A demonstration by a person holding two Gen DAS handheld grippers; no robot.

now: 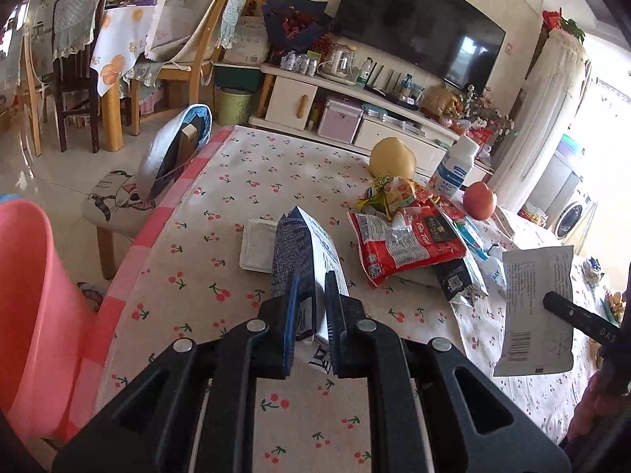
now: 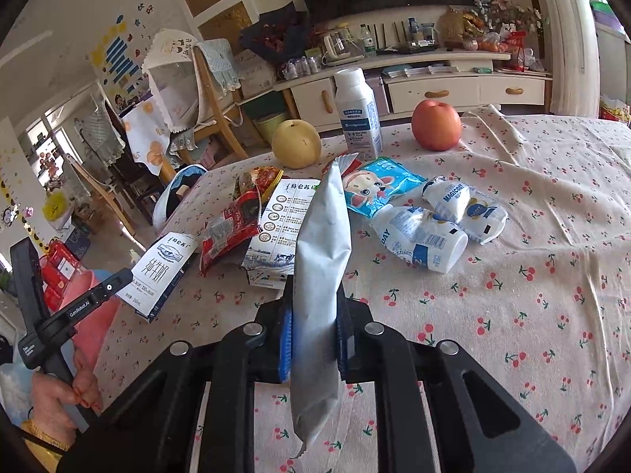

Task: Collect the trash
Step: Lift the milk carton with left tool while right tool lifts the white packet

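Note:
My left gripper (image 1: 309,323) is shut on a flattened blue-and-white milk carton (image 1: 303,252), held above the cherry-print tablecloth (image 1: 205,276); the carton also shows in the right wrist view (image 2: 161,272). My right gripper (image 2: 314,327) is shut on a silver-white wrapper (image 2: 321,260), held upright; the wrapper also shows in the left wrist view (image 1: 538,311). More trash lies on the table: a red snack bag (image 1: 402,244), a flattened carton (image 2: 276,228), a blue cartoon wrapper (image 2: 374,189) and crushed white bottles (image 2: 426,236).
A pink bin (image 1: 35,307) stands at the table's left edge. A yellow pear (image 2: 295,144), a red apple (image 2: 435,124) and an upright white bottle (image 2: 357,114) stand at the far side. A white tray (image 1: 258,244) lies ahead of the left gripper. Chairs stand to the left.

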